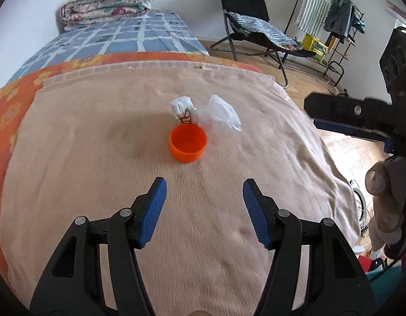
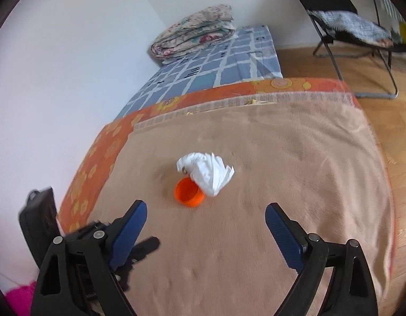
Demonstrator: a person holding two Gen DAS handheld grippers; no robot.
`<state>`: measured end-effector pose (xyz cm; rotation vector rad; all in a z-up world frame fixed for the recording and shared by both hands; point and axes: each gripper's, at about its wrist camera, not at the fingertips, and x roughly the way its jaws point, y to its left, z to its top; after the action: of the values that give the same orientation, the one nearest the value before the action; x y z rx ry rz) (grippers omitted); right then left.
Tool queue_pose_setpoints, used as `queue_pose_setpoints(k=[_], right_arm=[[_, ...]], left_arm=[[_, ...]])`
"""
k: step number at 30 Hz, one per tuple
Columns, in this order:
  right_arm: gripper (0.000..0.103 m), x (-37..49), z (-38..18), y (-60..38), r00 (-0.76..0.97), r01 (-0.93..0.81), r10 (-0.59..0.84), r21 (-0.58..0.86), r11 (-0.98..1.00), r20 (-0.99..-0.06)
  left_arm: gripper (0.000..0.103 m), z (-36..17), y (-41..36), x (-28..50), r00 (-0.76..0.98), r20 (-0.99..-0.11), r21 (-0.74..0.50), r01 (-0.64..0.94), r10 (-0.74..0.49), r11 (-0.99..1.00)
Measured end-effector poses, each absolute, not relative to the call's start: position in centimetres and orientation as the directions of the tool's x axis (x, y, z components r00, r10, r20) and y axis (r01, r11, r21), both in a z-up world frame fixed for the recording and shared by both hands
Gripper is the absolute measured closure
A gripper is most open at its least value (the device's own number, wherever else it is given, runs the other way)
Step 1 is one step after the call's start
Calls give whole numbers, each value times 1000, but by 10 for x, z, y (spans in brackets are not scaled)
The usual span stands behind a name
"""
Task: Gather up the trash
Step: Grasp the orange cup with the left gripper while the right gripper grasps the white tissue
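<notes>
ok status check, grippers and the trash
Left gripper and right gripper open, empty. Crumpled white wrapper touching orange cup on blanket. Nothing in the way.

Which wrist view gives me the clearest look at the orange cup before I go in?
The left wrist view: the orange cup sits near the centre, sharp, its open mouth and whole rim visible, with the white trash just behind it. In the right wrist view the cup is smaller, blurrier, and the crumpled white trash overlaps its far rim.
</notes>
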<state>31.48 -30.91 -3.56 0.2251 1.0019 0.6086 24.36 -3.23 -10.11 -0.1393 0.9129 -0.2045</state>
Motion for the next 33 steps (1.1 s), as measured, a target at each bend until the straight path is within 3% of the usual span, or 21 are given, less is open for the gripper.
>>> queue_pose_setpoints(k=[8, 18, 23, 28, 33], right_arm=[[14, 354, -71, -288, 326, -295, 634, 562, 773, -701], [21, 380, -107, -274, 289, -227, 644, 603, 765, -708], [24, 387, -117, -270, 284, -205, 646, 613, 763, -709], [36, 393, -129, -268, 266, -173, 652, 630, 757, -710], [55, 393, -131, -265, 258, -164, 674, 656, 737, -693]], left_arm=[[41, -125, -31, 281, 595, -766, -238, 88, -243, 967], [41, -148, -28, 303, 599, -760, -272, 61, -254, 960], [55, -154, -29, 310, 601, -766, -244, 58, -229, 968], [55, -152, -23, 309, 609, -758, -256, 52, -234, 965], [55, -149, -21, 305, 610, -761, -238, 56, -222, 970]])
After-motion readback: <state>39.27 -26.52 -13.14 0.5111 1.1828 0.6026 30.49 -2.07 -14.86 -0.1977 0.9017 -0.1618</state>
